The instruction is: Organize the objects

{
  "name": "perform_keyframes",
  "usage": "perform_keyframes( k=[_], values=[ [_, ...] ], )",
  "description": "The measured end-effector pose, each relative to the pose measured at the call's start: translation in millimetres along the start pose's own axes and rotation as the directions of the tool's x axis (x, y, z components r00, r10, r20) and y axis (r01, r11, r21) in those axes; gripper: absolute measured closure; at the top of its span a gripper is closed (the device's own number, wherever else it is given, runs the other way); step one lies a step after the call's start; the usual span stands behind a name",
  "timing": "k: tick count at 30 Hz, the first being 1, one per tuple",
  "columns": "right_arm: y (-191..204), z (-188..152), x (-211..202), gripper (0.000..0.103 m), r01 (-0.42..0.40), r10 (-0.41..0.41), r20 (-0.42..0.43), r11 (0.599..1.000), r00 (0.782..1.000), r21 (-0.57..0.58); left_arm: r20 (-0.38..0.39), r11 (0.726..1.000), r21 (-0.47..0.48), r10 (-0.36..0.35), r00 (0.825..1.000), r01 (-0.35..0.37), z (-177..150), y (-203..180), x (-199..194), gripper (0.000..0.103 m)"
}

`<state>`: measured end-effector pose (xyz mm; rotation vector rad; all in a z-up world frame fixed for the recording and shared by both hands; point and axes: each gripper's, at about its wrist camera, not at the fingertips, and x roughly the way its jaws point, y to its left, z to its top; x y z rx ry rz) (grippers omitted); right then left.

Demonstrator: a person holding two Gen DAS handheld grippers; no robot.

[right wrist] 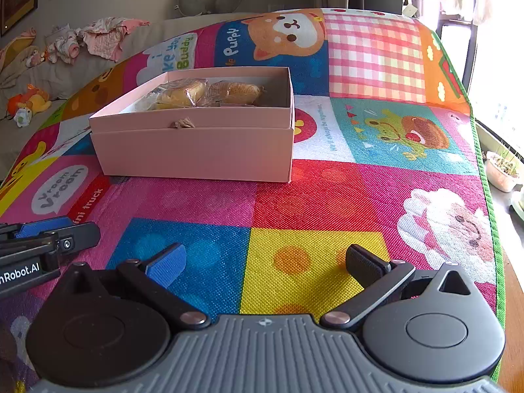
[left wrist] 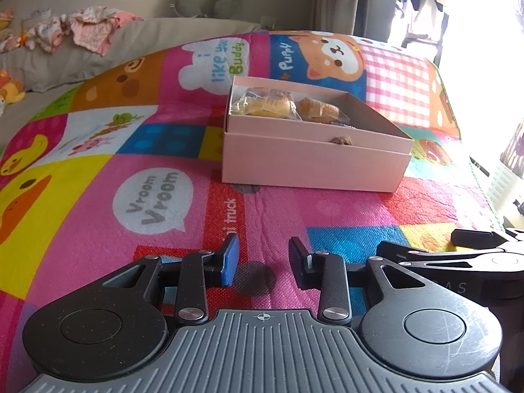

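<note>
Both the left claw [left wrist: 263, 262] and right claw [right wrist: 268, 267] hover spread and empty at frame bottom, so any reach toward the pink box [right wrist: 196, 144] of wrapped pastries [right wrist: 209, 93] at center should probably stay slow and level.

Daylight is flooding in from about two o'clock, blowing out the window [left wrist: 484, 32] to pure white in both my views. The mat [left wrist: 98, 196] is showing bright and saturated, its weave sharp near my fingers [left wrist: 231, 258]. Soft shadows are pooling under them at six o'clock. The fisheye is bending the mat's edges, and the far wall at twelve o'clock is looking dim and soft.
</note>
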<state>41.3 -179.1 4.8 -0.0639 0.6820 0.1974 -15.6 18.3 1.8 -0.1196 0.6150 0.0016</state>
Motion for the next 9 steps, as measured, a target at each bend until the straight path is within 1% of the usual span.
perform_keyframes(
  k=[4, 9],
  values=[
    [0.0, 0.0, 0.0, 0.0, 0.0, 0.0, 0.0, 1.0, 1.0, 0.0, -0.004, 0.999, 0.039, 0.026, 1.0, -0.026, -0.1, -6.7, 0.9, 0.066],
    [-0.1, 0.0, 0.1, 0.0, 0.0, 0.0, 0.0, 1.0, 1.0, 0.0, -0.005, 0.998, 0.06, 0.035, 0.999, -0.035, 0.0, -9.0, 1.5, 0.066]
  ],
)
